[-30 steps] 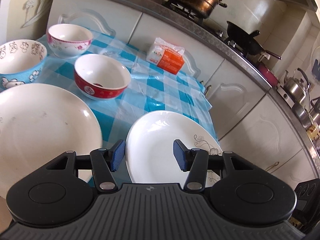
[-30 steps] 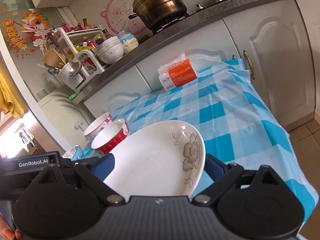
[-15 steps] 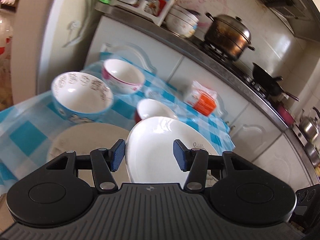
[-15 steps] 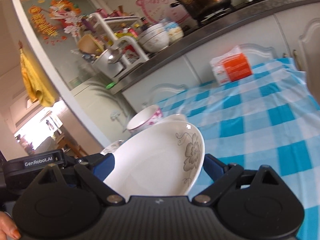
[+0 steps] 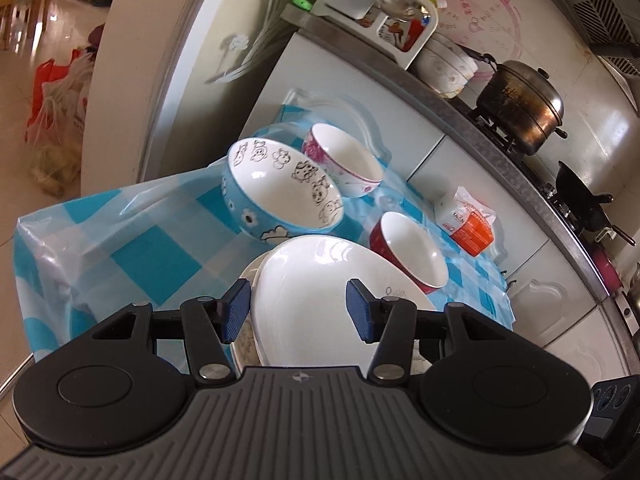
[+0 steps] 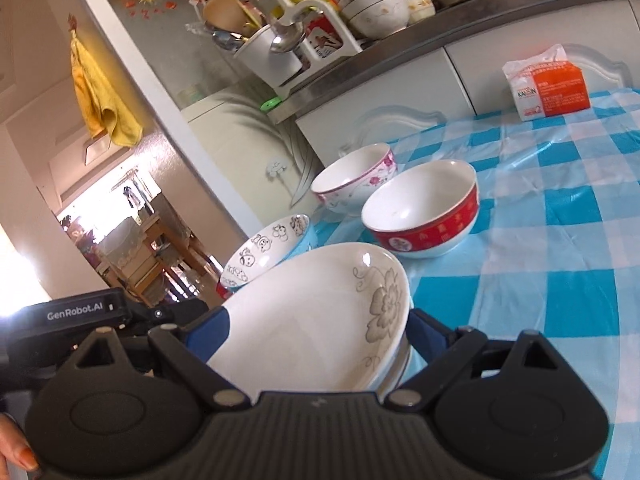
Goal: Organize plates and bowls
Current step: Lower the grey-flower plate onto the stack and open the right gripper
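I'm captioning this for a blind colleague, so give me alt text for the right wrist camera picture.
A white flowered plate sits tilted between the blue pads of the right gripper, above a blue-checked tablecloth. Behind it stand a red bowl, a pink-flowered bowl and a blue cartoon bowl. An orange tissue pack lies near the white cabinets.

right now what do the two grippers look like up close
Both are matte black plastic: a ribbed grey-black centre plate flanked by two round housings, silver pivot screws, blue textured pads on the fingers. The left gripper carries white GenRobot.AI lettering on its side; right gripper matches.
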A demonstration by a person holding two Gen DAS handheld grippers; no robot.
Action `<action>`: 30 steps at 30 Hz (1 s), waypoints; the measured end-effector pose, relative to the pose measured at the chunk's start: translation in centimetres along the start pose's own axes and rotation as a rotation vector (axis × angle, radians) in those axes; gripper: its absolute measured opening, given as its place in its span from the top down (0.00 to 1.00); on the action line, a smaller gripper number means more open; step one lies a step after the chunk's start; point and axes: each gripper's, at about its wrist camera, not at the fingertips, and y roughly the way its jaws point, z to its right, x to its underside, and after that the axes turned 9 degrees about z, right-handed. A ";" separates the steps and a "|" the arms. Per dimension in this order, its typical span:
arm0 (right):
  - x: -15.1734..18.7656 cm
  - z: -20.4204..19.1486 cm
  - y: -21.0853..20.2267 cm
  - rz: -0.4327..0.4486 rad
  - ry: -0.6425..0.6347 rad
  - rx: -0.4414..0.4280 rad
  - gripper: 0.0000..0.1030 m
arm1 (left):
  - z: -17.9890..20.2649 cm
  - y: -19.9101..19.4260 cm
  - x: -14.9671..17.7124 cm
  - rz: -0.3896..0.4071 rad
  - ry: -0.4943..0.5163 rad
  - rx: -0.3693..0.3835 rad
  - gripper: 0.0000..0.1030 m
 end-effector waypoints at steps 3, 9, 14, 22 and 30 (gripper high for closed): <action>0.2 -0.4 0.3 0.000 -0.047 0.003 0.08 | -0.6 0.2 0.2 -0.009 -0.010 -0.001 0.43; 0.7 -1.0 0.6 -0.008 -0.097 0.001 0.08 | -1.7 0.1 0.3 -0.013 -0.022 0.005 0.44; 0.6 -0.6 0.5 -0.005 -0.076 -0.013 0.08 | -1.6 0.0 0.4 -0.012 -0.017 0.012 0.44; 0.5 0.4 -0.6 0.010 -0.030 -0.002 0.06 | -1.3 -0.6 0.5 0.025 0.020 -0.004 0.31; 0.1 1.4 -2.4 0.051 0.001 0.030 0.03 | -0.8 -1.5 0.7 0.042 0.064 -0.009 0.09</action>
